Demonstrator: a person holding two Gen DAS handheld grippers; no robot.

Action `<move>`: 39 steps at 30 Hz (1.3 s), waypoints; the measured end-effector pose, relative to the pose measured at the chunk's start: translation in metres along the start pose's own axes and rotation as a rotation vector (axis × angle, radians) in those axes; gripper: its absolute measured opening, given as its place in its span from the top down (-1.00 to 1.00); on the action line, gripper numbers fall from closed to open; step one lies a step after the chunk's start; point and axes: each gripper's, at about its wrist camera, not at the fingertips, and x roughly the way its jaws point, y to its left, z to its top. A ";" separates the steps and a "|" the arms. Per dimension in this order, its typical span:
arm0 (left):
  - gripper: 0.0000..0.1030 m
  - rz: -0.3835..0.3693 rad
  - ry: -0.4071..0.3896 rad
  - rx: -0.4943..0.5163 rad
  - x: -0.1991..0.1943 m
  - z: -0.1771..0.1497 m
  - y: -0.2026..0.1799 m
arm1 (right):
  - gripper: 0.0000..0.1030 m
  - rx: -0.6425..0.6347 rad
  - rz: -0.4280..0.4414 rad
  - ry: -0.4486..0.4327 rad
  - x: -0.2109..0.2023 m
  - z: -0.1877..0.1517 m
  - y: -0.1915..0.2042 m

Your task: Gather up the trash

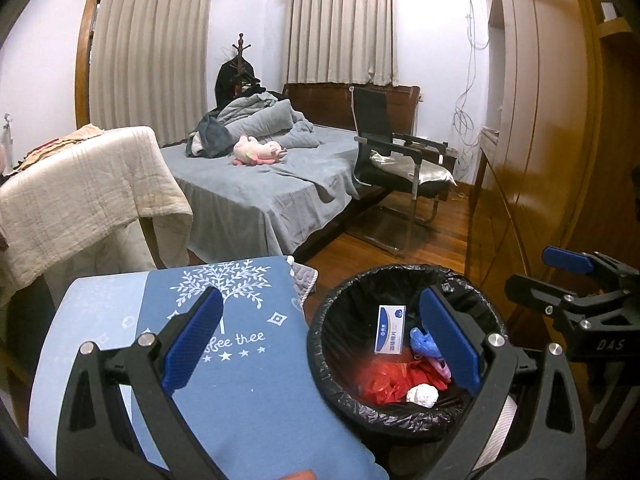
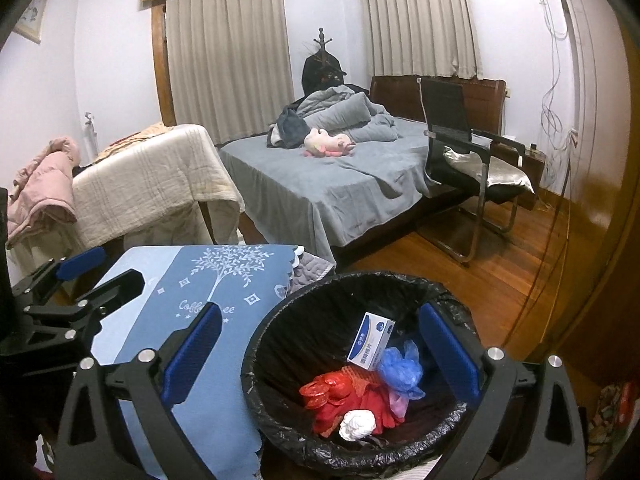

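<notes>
Both claws, left claw (image 1: 320, 356) and right claw (image 2: 320, 354), hang wide and empty over the bin (image 2: 276, 344); scan the table (image 2: 224, 292) for leftover trash before reaching again.

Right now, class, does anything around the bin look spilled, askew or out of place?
Nothing stands out. The white box, blue bag, red bag and white wad all lie inside the lined bin; no litter shows outside it.
</notes>
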 end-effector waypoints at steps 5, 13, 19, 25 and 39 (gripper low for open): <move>-0.86 0.005 -0.002 0.000 -0.002 0.001 0.002 | -0.88 -0.004 0.002 -0.001 -0.001 0.002 0.002; -0.86 0.004 -0.004 0.001 -0.002 0.001 0.003 | -0.88 -0.002 0.002 -0.002 0.000 0.002 0.003; -0.86 0.004 -0.003 0.002 -0.002 0.001 0.004 | -0.88 -0.003 0.003 -0.001 0.000 0.001 0.004; -0.86 0.003 -0.002 0.001 -0.002 0.001 0.004 | -0.88 -0.001 0.002 -0.001 0.000 0.001 0.004; -0.86 0.004 -0.003 0.001 -0.002 0.000 0.003 | -0.88 -0.001 0.004 0.001 0.000 0.001 0.005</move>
